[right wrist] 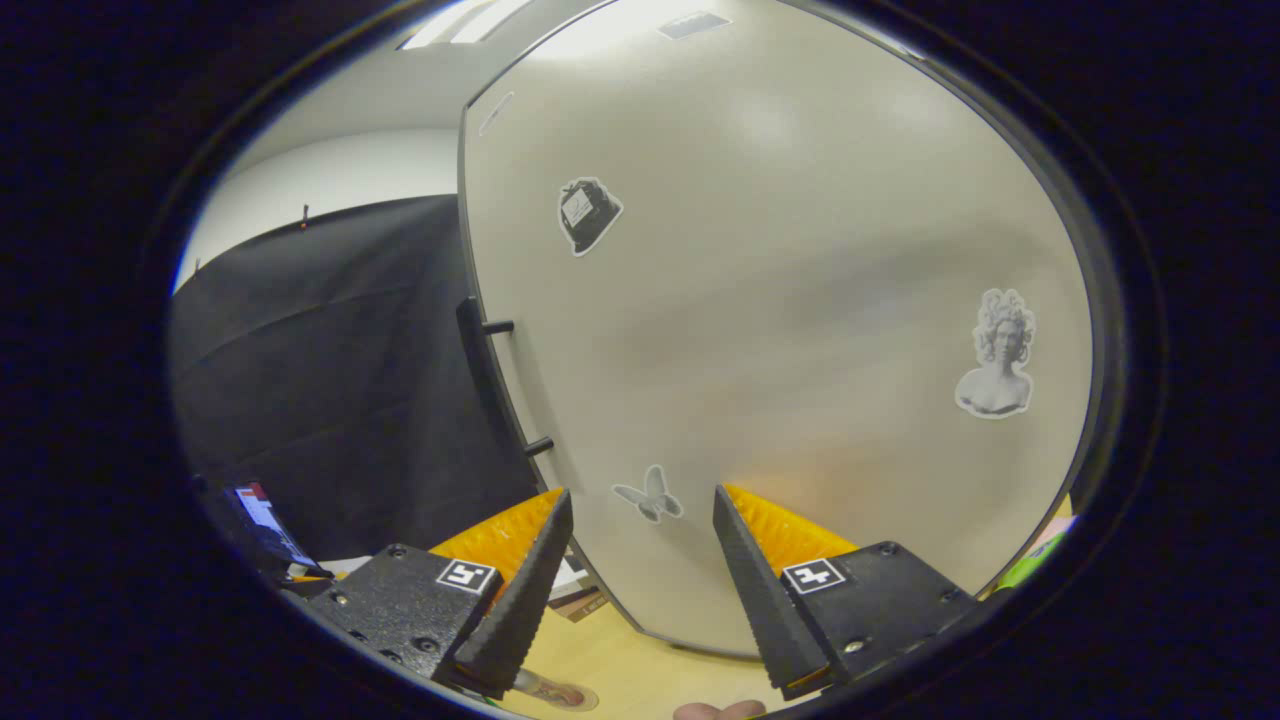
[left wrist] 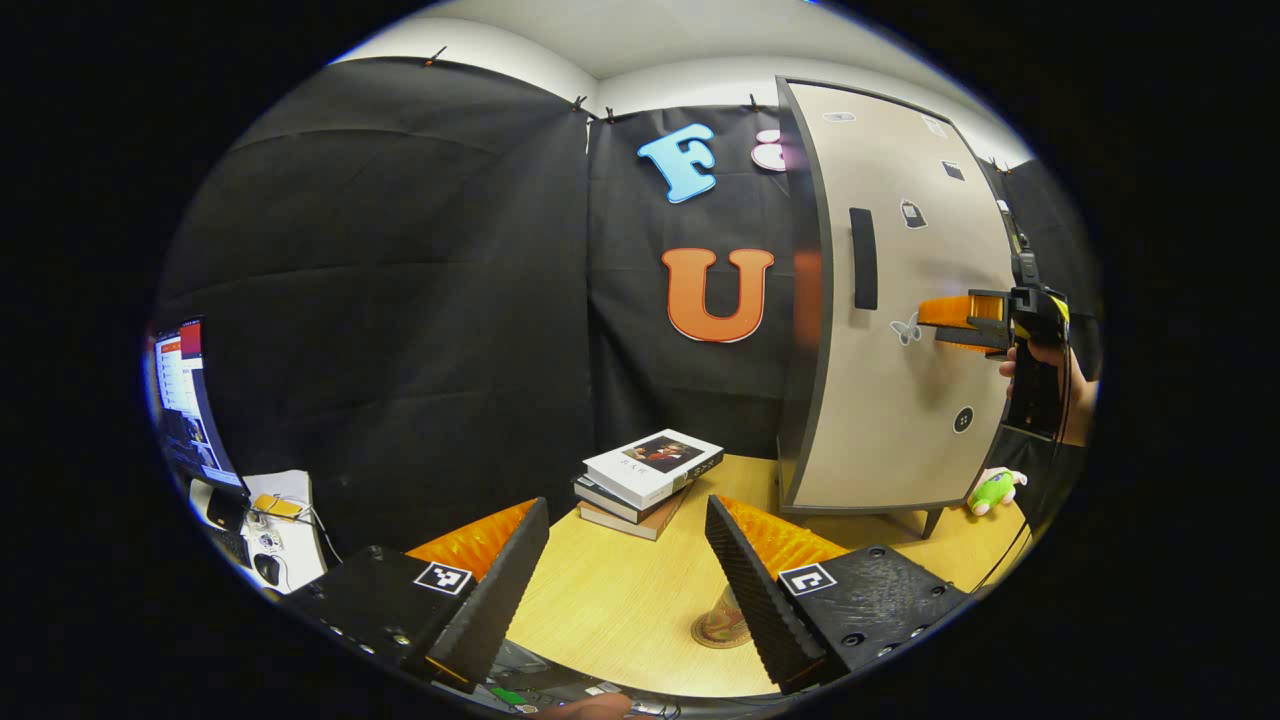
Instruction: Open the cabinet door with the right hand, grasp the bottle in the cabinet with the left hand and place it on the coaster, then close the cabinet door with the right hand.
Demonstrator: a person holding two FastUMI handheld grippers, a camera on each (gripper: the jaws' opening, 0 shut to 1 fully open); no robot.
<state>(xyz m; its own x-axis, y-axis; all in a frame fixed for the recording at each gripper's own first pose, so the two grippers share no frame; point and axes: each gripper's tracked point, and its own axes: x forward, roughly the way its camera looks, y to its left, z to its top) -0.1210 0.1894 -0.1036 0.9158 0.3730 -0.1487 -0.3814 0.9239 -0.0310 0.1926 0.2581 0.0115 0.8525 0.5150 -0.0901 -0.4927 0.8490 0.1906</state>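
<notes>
— Why are your right tongs [right wrist: 640,590] so close to the door [right wrist: 800,330]?

— The handle [right wrist: 478,350] sits at the door's left edge in the right gripper view, a dark bar on two pegs. I judge I need to get a finger behind it, so I face the panel. The tongs are apart and grip nothing; the butterfly sticker [right wrist: 648,495] shows between the fingers.

— Are they touching the door?

— I cannot tell. In the left gripper view the right tongs [left wrist: 950,325] point at the panel, right of the handle [left wrist: 863,258], with my hand [left wrist: 1040,375] behind them. Contact is too fine to read.

— And the left tongs [left wrist: 628,590]?

— Apart too, empty, held low over the surface [left wrist: 610,600] and well clear of the cabinet [left wrist: 890,300]. My guess is that keeps them out of the door's swing, and ready to reach in.

— Where is the bottle?

— Hidden. The door looks shut, so it should be inside, by the task.

— The coaster?

— On the surface just by my left tongs' right finger, the coaster [left wrist: 715,630] is partly covered. It lies in front of the cabinet, so the carry should be brief.

— Anything in the way?

— A stack of books [left wrist: 650,480] sits left of the cabinet, and a green toy [left wrist: 992,490] by its foot. The books could crowd the door's swing; I judge it close.
</notes>
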